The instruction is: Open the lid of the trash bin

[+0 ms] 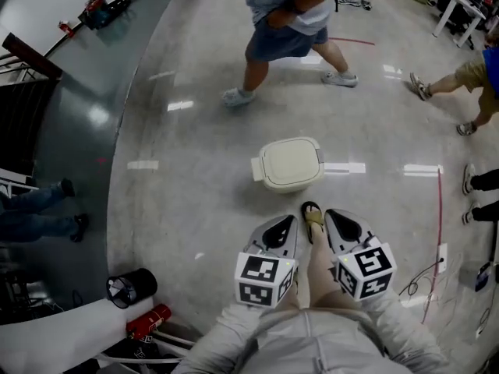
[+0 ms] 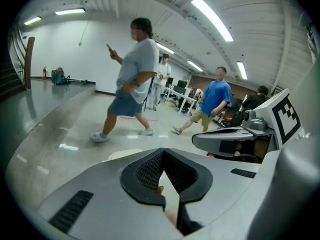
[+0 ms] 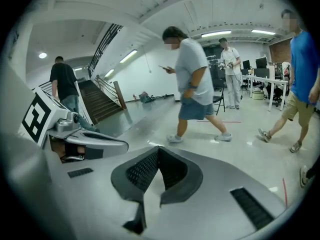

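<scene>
1. At the far lower left of the head view, a black cylinder and a red can lie on the floor, well apart from the task's things.
2. The left hand-held gripper is held low in front of the person, with its marker cube nearest the body. In the left gripper view its jaws are closed, tips meeting, and nothing is gripped between them.
3. The trash bin stands on the floor ahead of both grippers, apart from them and touched by neither. Its cream lid lies flat and shut.
4. Between the two grippers a foot in a sandal points toward the bin, near it.
5. The right hand-held gripper sits beside the left one, at about the same height, and carries its own marker cube. In the right gripper view its jaws are also closed tip to tip, and it is empty.
6. Beyond the bin a person in shorts strides across the floor. Further right, another walker shows at the edge.
</scene>
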Demonstrator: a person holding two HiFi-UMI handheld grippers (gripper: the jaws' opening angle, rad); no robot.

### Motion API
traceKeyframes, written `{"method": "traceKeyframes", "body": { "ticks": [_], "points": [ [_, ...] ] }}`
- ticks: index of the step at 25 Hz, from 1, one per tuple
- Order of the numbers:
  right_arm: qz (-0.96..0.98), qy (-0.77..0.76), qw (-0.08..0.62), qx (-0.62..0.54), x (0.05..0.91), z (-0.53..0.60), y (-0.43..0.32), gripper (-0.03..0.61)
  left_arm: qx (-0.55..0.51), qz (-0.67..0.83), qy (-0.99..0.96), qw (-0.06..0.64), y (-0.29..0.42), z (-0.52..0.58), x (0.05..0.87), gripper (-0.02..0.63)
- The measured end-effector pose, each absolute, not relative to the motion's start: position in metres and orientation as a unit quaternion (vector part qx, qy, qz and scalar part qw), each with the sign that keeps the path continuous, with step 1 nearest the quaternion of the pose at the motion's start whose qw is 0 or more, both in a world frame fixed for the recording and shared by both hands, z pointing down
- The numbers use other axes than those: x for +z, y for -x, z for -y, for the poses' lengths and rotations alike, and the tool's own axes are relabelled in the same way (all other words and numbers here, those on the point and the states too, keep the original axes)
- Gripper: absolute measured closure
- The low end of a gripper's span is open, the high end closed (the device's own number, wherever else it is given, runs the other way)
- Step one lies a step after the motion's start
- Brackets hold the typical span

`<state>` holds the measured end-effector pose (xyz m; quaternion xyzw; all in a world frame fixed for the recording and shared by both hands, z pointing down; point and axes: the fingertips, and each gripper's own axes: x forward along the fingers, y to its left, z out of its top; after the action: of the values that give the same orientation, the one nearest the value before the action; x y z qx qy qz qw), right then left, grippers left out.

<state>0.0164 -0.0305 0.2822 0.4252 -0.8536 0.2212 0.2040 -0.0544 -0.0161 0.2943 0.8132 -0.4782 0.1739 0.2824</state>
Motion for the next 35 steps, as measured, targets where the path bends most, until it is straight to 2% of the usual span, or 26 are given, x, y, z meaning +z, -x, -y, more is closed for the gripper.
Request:
{"method": "traceKeyframes", "body": {
  "ticks": [12,21,35],
  "points": [
    [0.842,-0.413,0.237,0.256,0.343,0.116,-0.041,0.583,0.232,0.466,-0.806,0.284,0.025,0.092,0.351,0.609],
    [0.824,-0.415,0.268,0.278,0.413,0.169,-0.051,0.583,0.248,0.454,-0.793,0.322,0.003,0.133,0.418,0.609],
    [0.799,-0.402,0.333,0.299,0.543,0.230,-0.059,0.583,0.245,0.485,-0.755,0.367,0.018,0.169,0.504,0.609]
  ]
}}
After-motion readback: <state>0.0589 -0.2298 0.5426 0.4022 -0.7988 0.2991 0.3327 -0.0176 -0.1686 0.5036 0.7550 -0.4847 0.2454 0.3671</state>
